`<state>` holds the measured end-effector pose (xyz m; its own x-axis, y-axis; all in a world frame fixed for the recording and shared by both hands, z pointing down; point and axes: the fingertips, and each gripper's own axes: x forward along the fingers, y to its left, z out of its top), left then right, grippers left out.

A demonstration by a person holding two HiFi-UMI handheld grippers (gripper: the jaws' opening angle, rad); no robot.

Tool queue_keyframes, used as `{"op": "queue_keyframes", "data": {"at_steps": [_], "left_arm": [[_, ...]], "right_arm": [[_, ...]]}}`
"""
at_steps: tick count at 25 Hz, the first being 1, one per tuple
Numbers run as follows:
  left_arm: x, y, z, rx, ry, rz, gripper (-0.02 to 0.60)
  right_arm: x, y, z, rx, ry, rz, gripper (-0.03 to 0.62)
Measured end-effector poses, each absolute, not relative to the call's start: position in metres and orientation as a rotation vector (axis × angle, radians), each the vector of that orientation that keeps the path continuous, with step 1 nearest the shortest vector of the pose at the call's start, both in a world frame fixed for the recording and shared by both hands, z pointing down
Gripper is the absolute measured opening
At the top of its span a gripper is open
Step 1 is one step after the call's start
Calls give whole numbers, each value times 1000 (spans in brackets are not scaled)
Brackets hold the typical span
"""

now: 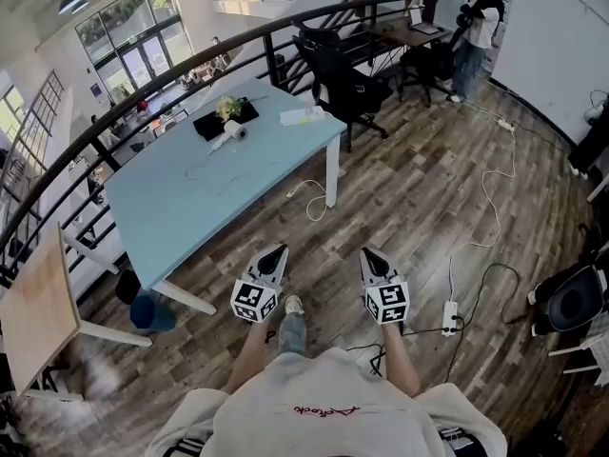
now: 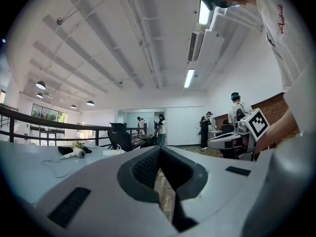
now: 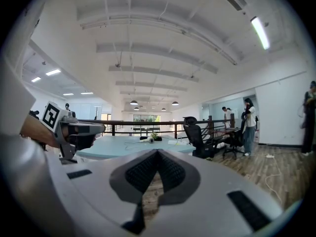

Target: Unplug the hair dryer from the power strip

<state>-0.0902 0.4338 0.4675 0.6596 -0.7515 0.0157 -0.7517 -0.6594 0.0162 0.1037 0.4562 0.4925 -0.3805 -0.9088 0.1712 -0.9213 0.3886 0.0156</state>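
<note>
- Left tool: jaws closed together with nothing between them. It is held level over the wood floor, short of the blue table.
- Right tool: jaws also closed and empty. It is just beside the left tool and tipped slightly down.
- Hair dryer: white, lying on the far part of the table, just beside a black mat that carries flowers.
- Cord: thin and light, lying loose on the tabletop near the hair dryer.
- Both tools are well apart from the hair dryer.
</note>
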Motion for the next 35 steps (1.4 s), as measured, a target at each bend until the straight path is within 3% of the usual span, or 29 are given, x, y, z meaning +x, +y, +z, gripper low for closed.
{"op": "queue_keyframes", "data": {"at_steps": [35], "left_arm": [[-119, 78, 473, 2859, -1148, -20, 8]], "right_arm": [[40, 102, 494, 1623, -2445, 126, 18]]}}
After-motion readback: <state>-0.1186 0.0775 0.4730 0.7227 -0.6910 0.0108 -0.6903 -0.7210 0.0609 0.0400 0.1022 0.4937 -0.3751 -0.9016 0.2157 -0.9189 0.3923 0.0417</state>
